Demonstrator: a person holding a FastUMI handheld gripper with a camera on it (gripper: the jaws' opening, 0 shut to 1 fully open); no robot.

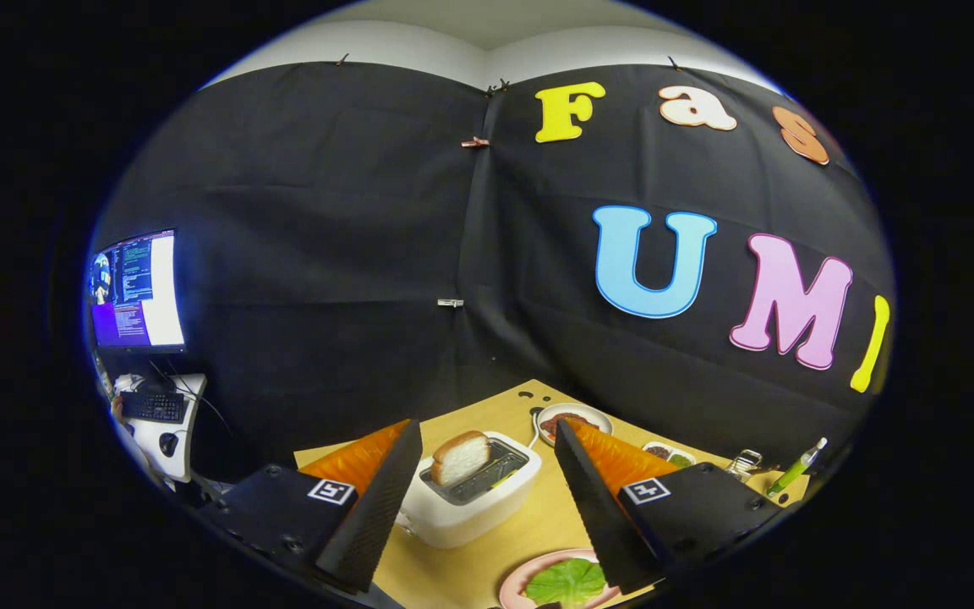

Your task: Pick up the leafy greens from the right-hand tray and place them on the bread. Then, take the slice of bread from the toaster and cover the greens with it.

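A lit monitor [139, 290] stands off to the side above a keyboard [152, 407] and mouse [168, 442]. A green pen [796, 468] lies on the wooden table's [487, 558] far corner.

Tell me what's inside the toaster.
One bread slice stands tilted in the toaster, between the open jaws of the gripper. Its lower part is hidden in the slot.

A pale crusted bread slice [459, 457] is standing tilted in the white toaster's [474, 499] slot. A green leaf [567, 581] is lying flat on a pink plate [517, 580] (bread beneath not discernible).
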